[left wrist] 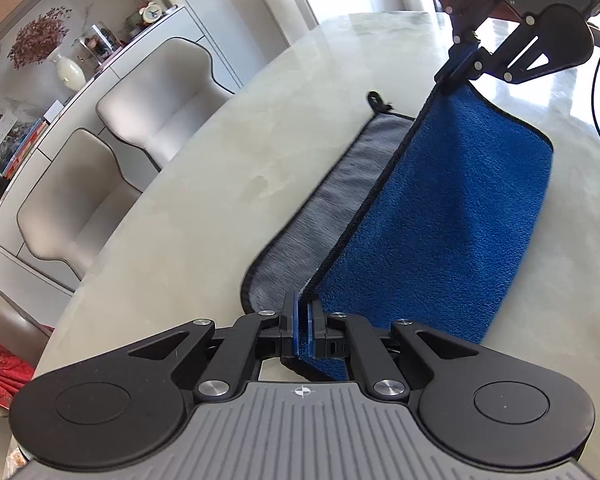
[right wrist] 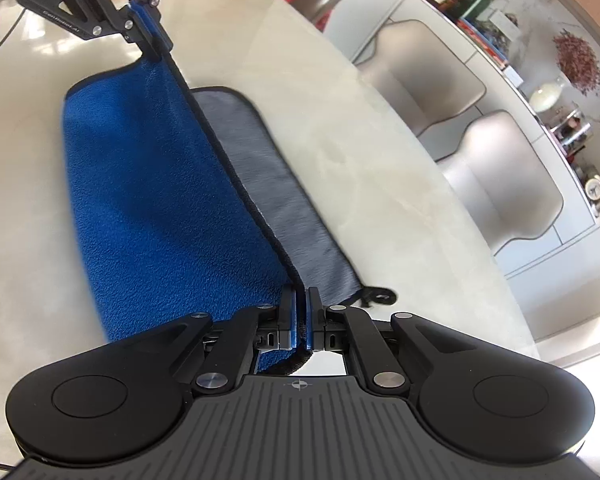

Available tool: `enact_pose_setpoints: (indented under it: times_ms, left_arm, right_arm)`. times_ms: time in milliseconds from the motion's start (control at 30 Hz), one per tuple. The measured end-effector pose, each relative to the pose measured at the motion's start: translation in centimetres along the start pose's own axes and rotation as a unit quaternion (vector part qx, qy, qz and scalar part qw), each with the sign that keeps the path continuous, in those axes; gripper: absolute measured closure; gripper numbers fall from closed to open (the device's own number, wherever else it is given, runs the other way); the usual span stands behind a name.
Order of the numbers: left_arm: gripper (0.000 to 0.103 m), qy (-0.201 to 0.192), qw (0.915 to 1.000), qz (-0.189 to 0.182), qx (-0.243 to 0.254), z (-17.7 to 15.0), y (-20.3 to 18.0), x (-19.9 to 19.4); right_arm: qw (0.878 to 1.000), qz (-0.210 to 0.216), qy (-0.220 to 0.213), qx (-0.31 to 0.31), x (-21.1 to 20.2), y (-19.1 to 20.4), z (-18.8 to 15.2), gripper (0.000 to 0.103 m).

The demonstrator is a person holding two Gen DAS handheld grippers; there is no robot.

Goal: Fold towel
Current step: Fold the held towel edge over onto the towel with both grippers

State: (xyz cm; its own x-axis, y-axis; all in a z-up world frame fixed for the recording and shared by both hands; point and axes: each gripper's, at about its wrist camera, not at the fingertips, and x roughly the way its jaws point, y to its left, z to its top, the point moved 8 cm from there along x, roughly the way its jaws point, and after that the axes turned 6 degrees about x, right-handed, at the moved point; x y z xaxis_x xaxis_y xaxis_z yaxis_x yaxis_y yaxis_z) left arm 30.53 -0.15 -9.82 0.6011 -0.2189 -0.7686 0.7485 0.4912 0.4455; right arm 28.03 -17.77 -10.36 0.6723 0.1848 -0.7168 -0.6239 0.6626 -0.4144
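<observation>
Both pairs of fingers are pinching shut on cloth. The left gripper (left wrist: 303, 322) is clamping one corner of the towel (left wrist: 440, 216) between its blue pads, and the right gripper (right wrist: 301, 318) is clamping the next corner along the same black-bound hem. That hem is stretching taut between the two, lifted off the table (left wrist: 204, 208).

From the hem the blue face is draping down and away, while a strip of the grey underside is lying flat on the table beyond it, with a small black hanging loop (right wrist: 380, 297) poking out at one end. The towel is sitting mid-fold, partly raised, partly resting.

It is looking light, soft and limp: plush pile, no stiffness, sagging wherever it is not held. I judge it will follow the grippers easily but slump or skew if the two corners are not carried evenly. The bound corners are looking like the best places to hold, as the edging gives the pads something firm.

Counting: one towel, two grippers, one table, two pale chairs (left wrist: 100, 168) beside it.
</observation>
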Motion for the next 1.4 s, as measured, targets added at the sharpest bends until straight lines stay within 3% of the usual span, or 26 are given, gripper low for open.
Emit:
enact_pose_setpoints:
  times_ms: [267, 700, 1400]
  left_arm:
    - [0.1, 0.008, 0.9996, 0.007, -0.025, 1.1, 3.1, 3.8]
    - [0.099, 0.021, 0.9991, -0.001, -0.036, 0.3, 3.9, 6.7]
    - [0.095, 0.038, 0.9983, -0.006, -0.043, 0.3, 5.1, 9.6]
  right_arm:
    - [1.0, 0.0, 0.007, 0.009, 3.9, -3.1, 1.5, 0.1]
    - [0.999, 0.02, 0.034, 0.012, 8.3, -3.4, 1.2, 0.099]
    - [0.998, 0.021, 0.061, 0.024, 9.4, -2.3, 0.2, 0.097]
